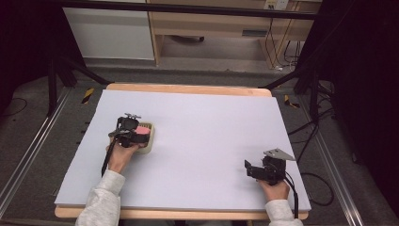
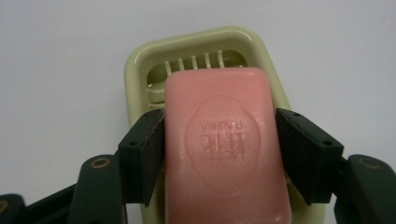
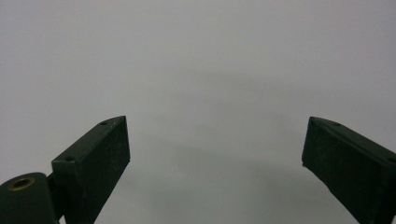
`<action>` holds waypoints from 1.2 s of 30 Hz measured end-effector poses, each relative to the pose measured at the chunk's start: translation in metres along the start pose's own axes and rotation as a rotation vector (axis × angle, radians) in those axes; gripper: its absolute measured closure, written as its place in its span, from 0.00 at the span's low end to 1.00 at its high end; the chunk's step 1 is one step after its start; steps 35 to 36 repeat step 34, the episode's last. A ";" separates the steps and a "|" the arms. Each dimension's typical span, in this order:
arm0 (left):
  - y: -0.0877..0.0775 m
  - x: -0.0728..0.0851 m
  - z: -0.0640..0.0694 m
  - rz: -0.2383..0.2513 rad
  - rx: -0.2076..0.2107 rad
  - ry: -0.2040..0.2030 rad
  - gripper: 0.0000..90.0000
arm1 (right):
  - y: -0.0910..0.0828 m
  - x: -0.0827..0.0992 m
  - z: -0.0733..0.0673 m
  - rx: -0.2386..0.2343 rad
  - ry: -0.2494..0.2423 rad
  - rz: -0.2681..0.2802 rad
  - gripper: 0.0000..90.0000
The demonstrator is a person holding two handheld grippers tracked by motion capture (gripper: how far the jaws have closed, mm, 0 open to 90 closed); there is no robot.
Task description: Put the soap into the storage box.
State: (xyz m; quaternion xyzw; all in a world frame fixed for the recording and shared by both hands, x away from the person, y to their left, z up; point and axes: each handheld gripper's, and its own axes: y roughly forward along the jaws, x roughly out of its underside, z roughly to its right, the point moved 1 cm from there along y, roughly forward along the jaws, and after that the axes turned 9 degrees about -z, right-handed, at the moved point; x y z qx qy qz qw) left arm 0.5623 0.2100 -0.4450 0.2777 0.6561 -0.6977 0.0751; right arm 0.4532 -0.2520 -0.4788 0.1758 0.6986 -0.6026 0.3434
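A pink bar of soap [image 2: 224, 140] with a stamped emblem sits over a pale green soap dish [image 2: 140, 60] whose slotted floor shows beyond the bar. My left gripper [image 2: 219, 126] has a jaw pressed against each long side of the bar. From the high view, the soap [image 1: 142, 130] and dish [image 1: 149, 141] lie at the left of the table, under the left gripper [image 1: 136, 134]. My right gripper [image 1: 249, 167] rests near the front right, jaws wide apart and nothing between them; the right gripper [image 3: 215, 140] faces bare table surface.
The table is covered by a pale lilac-grey board [image 1: 197, 141] with wooden edges showing at front and back. Black frame legs and cables [image 1: 306, 132] stand on the floor to both sides. A wooden cabinet [image 1: 211, 28] stands beyond the table.
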 end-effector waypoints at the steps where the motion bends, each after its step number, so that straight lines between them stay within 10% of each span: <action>1: -0.002 0.000 0.000 0.008 -0.003 0.000 0.38 | 0.000 0.000 0.000 0.000 0.000 0.000 0.09; 17: -0.037 0.007 0.009 0.132 0.014 0.047 0.31 | -0.002 0.001 0.001 0.006 0.008 0.006 0.09; 36: -0.051 0.058 -0.002 0.238 0.010 0.049 0.22 | -0.004 0.003 0.006 0.012 0.033 0.009 0.09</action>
